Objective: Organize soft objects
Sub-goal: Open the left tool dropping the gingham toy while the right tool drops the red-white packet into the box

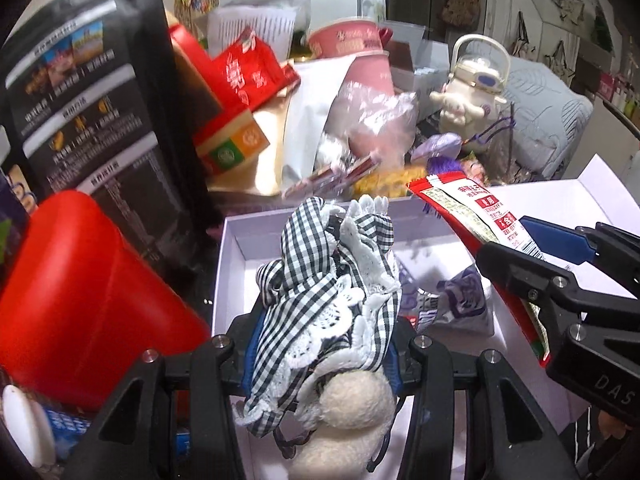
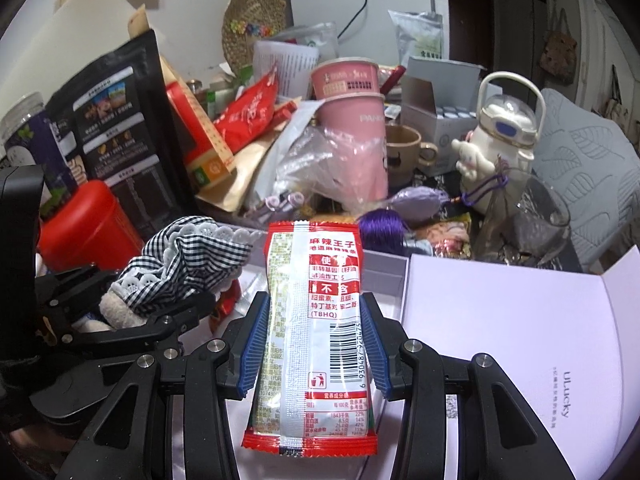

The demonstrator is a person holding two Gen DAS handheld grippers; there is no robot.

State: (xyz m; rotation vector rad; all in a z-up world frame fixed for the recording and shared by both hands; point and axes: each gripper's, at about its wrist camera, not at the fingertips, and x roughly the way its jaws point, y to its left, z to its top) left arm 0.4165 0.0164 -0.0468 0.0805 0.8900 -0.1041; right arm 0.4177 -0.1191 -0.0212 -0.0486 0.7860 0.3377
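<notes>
Left gripper (image 1: pixel 322 344) clamped on checked cloth toy (image 1: pixel 332 288): gingham fabric with white lace trim bunched between the blue pads, fuzzy cream plush part hanging out the near side toward the camera, fabric end sticking out past the fingertips. Held over the open white box (image 1: pixel 230 264), above its left half, not touching the floor of it. Right gripper (image 2: pixel 316 344) closed on red snack packet (image 2: pixel 316 320): pads pressing both long edges near mid-length, packet upright along the fingers, printed back and barcode facing the camera, top seal past the fingertips, bottom seal hanging toward the wrist. Seen from the left wrist, same packet slanting in from the right over the box's right side, just beside the cloth toy, not touching it. Inside the box, below and between the two grippers: small purple-and-white pouch (image 1: pixel 464 300) lying on the floor. Box lid (image 2: pixel 520 340) folded open to the right, lying flat. Behind the box, well apart from both grips: black foil bag (image 1: pixel 100 120), red container (image 1: pixel 80 300), stacked pink cups (image 2: pixel 352 120), white character bottle (image 2: pixel 504 136), purple tassel (image 2: pixel 380 228), general clutter.
</notes>
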